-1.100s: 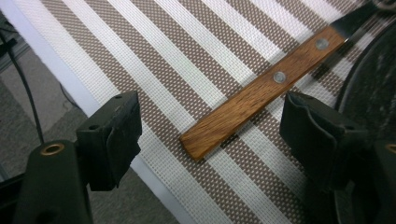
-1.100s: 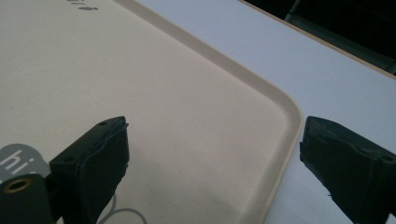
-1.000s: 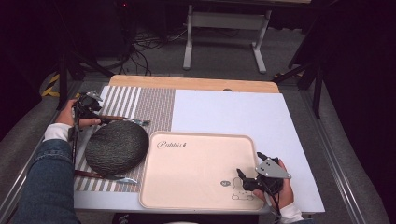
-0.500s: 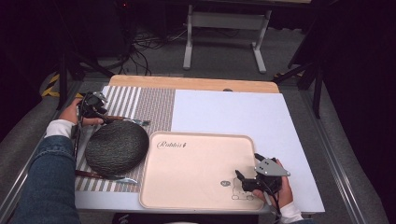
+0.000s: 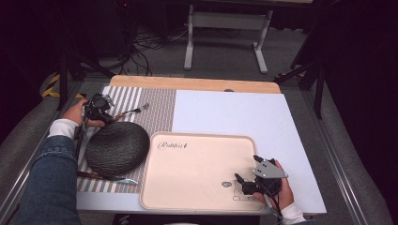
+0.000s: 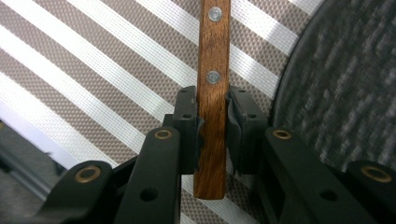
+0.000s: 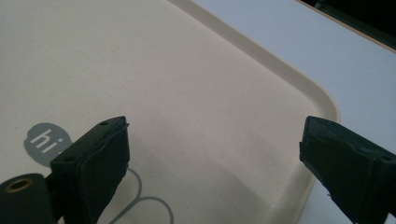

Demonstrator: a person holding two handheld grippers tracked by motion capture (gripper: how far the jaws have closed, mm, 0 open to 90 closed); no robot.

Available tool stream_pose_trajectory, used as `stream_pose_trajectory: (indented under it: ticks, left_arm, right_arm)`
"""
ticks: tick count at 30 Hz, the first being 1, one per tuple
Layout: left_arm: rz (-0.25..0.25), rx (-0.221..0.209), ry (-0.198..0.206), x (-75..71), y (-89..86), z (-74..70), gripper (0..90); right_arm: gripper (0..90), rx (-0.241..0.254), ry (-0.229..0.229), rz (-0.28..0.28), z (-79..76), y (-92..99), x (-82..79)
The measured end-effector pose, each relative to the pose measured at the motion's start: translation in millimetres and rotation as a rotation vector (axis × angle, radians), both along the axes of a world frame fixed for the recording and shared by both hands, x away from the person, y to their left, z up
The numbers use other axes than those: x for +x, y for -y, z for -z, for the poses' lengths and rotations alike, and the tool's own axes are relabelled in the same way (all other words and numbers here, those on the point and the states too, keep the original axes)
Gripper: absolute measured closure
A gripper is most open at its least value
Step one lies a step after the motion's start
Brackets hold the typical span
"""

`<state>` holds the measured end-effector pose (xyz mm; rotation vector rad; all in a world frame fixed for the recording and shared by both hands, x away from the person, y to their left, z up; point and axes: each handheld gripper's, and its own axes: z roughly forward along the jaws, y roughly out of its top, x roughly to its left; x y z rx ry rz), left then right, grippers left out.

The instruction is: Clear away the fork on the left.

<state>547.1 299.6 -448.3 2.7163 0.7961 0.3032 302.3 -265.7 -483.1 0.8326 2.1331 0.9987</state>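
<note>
Left gripper (image 6: 212,135) is clamped on the wooden handle of a fork (image 5: 133,110), far left on the striped mat (image 5: 159,108), just past the dark round plate (image 5: 117,147). Right gripper (image 7: 212,158) hangs wide apart over the tray's (image 5: 197,206) near right corner, holding nothing. Looks like the pick-up step to me; next is probably lifting the fork clear of the plate.

plate (image 5: 117,148) on mat (image 5: 159,110) — tray (image 5: 197,159) rt

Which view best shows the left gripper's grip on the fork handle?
The left gripper view: the wooden handle sits clamped between the black jaws, rivets visible. The high view shows the fork small, handle mostly hidden by the left gripper.
</note>
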Motion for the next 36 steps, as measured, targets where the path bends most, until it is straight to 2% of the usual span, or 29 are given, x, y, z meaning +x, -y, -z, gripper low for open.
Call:
stream_pose_trajectory:
  ticks: [3, 4, 6, 8, 13, 16, 21, 25, 29, 31, 34, 36]
  left_arm:
    - [-0.037, 0.012, 0.055, -2.0, 0.8, 1.4, 75.7]
    - [-0.048, -0.013, 0.071, -3.0, 0.2, 3.1, 75.8]
    - [-0.061, -0.031, 0.098, -4.5, -1.5, 4.7, 75.8]
    - [-0.072, -0.046, 0.103, -6.9, -2.7, 5.7, 75.8]
    - [-0.124, -0.077, 0.211, -13.2, -2.3, 4.1, 75.8]
    - [-0.149, -0.094, 0.248, -15.1, 0.0, 3.2, 75.9]
    - [-0.163, -0.124, 0.289, -19.0, 5.3, -0.5, 75.9]
    - [-0.159, -0.151, 0.339, -23.8, 11.4, -5.6, 75.9]
    - [-0.158, -0.175, 0.364, -28.7, 15.8, -8.4, 76.0]
    - [-0.164, -0.181, 0.399, -32.7, 17.9, -11.0, 75.9]
    - [-0.162, -0.244, 0.441, -42.4, 20.4, -16.7, 75.9]
    - [-0.153, -0.263, 0.458, -46.9, 21.9, -19.4, 76.0]
  right_arm:
    - [9.1, -0.001, -0.002, 0.001, 0.0, -0.1, 0.2]
    - [9.1, -0.002, -0.001, 0.001, 0.1, -0.3, 0.1]
    - [9.1, -0.006, -0.001, 0.004, 0.1, -0.6, 0.1]
    - [9.1, -0.009, 0.001, 0.001, 0.1, -0.5, -0.4]
    - [9.2, 0.003, -0.002, -0.002, -0.4, 1.8, -0.8]
    - [9.2, 0.011, -0.004, -0.002, -0.8, 3.6, -0.9]
    - [9.2, 0.029, -0.004, 0.001, -2.2, 5.6, -1.2]
    - [9.2, 0.033, 0.035, 0.009, -5.6, 8.8, -2.7]
    - [9.2, 0.052, 0.050, 0.020, -7.6, 11.8, -3.7]
    - [9.1, 0.057, 0.055, 0.021, -8.5, 12.6, -4.2]
    - [9.2, 0.064, 0.060, 0.024, -8.9, 13.3, -4.4]
    - [9.2, 0.065, 0.064, 0.025, -9.3, 13.2, -4.4]
